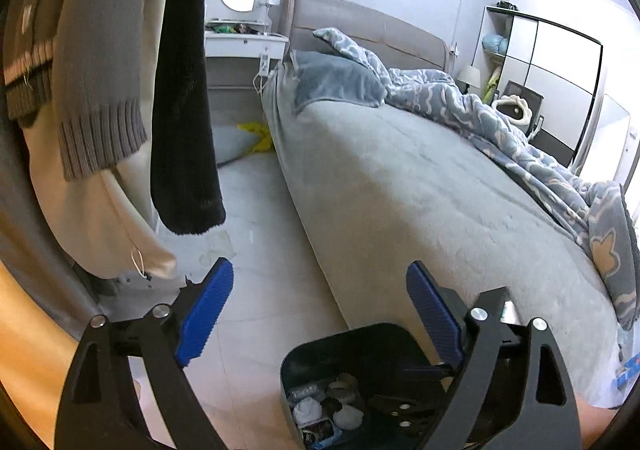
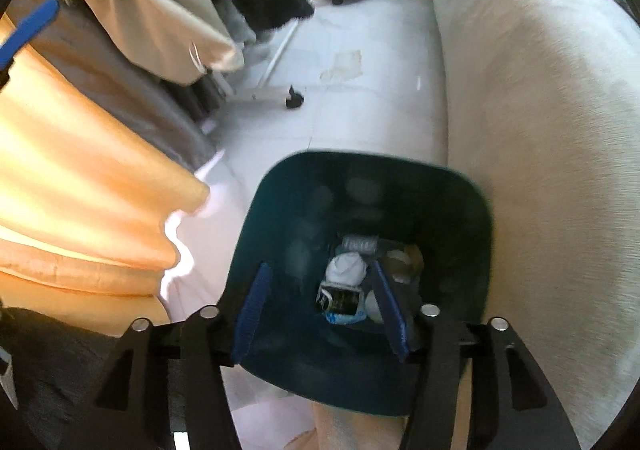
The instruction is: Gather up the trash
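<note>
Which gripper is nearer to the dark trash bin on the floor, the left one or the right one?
Right. The right gripper hangs directly over the trash bin, open, pointing into it. The left gripper is open too, higher, aimed toward the bed.

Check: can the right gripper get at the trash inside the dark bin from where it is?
Probably yes. The right gripper hangs open over the dark bin's uncovered mouth, trash directly below.

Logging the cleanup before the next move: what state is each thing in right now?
Left gripper: open, empty.
Right gripper: open, nothing between its pads, above the bin.
Trash bin: upright, lidless, on the floor against the bed.
Crumpled tissue: in the bin among other trash.
Bed: unmade.
Duvet: bunched along the far side.
</note>
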